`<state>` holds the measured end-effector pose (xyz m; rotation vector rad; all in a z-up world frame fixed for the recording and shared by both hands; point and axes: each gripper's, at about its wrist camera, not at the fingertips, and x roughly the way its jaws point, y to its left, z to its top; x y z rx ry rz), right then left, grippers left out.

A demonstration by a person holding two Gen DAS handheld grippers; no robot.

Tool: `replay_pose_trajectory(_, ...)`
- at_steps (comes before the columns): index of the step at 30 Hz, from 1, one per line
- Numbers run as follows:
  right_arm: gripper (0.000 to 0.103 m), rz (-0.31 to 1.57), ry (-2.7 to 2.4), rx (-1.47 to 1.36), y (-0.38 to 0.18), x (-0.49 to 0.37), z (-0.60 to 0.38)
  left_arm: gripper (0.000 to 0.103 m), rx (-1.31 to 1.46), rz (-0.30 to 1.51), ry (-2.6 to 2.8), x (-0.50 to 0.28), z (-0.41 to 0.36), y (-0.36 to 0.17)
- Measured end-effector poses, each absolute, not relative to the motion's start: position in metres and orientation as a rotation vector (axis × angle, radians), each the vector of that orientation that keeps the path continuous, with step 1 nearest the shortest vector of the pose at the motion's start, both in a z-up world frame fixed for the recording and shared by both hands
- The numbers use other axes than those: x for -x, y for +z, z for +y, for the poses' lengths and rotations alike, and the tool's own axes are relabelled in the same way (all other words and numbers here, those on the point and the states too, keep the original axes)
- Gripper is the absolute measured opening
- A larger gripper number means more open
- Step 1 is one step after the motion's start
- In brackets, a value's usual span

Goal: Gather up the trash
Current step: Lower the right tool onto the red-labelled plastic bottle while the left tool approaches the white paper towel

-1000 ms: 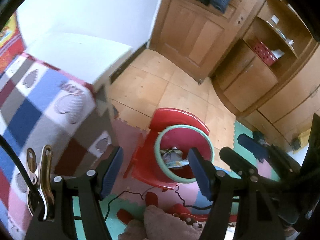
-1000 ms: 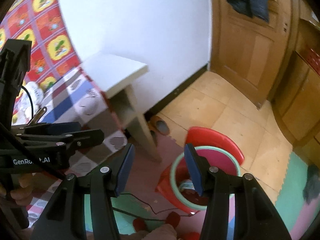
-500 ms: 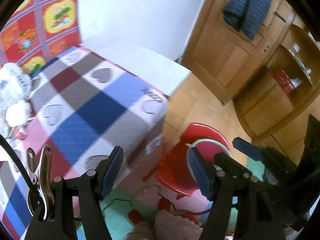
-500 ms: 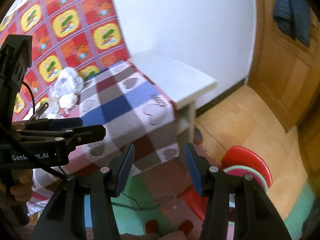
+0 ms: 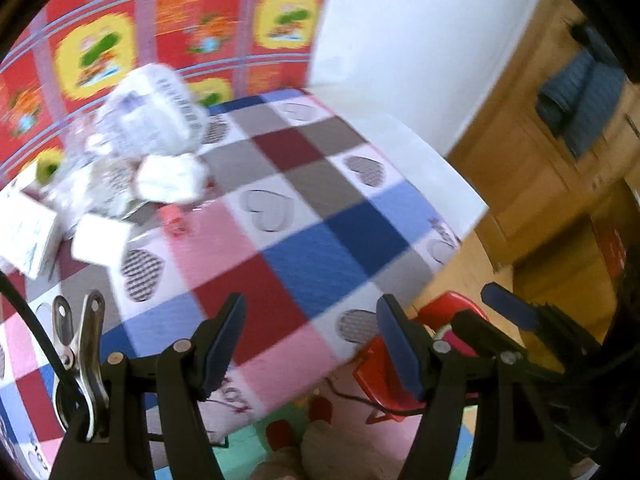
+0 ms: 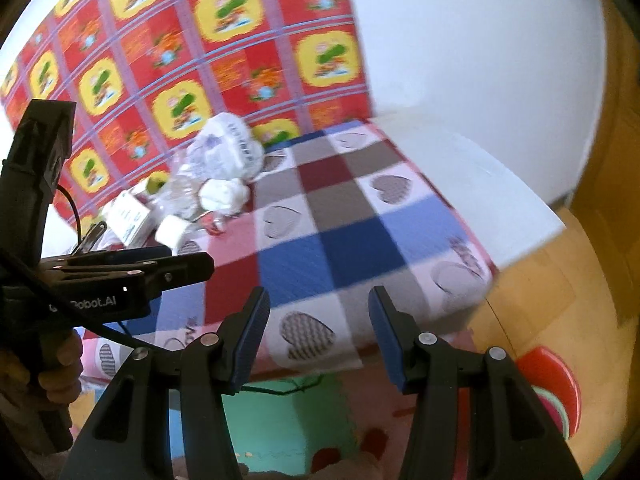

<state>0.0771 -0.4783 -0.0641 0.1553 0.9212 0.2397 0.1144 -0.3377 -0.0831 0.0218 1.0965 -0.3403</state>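
I had both hand-held grippers, left (image 5: pixel 310 338) and right (image 6: pixel 318 330), partly open and empty above the desk's (image 5: pixel 304 216) near edge; the trash (image 5: pixel 132 160) lay heaped at its far left corner.

The table's checked cloth (image 5: pixel 304 216) looks soft, matt and woven, with hatched hearts printed on it, and it leaves a smooth white tabletop (image 6: pixel 472 184) bare at the far edge. At the cloth's far left corner lies crumpled white paper (image 5: pixel 172 178) beside thin crinkled plastic (image 5: pixel 152 116) and small matt cartons (image 5: pixel 24 236). The grippers (image 5: pixel 310 344) are matt black plastic with ribbed blue pads (image 6: pixel 250 340), a shiny metal clip (image 5: pixel 78 356) hangs at one, the stool (image 6: pixel 554 380) is glossy red plastic, and the door (image 5: pixel 532 184) is varnished wood.
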Motion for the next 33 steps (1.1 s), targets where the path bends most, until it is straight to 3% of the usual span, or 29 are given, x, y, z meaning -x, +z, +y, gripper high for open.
replay_pose_trajectory(14, 0.053, 0.945, 0.548, -0.013, -0.077, -0.166, -0.421, 0.071, 0.117, 1.078, -0.049, -0.148, -0.263, -0.078)
replay_pose_trajectory(33, 0.053, 0.973, 0.939, 0.307, -0.113, -0.233, -0.337, 0.071, 0.31, 1.115, 0.297, -0.166, -0.199, -0.114)
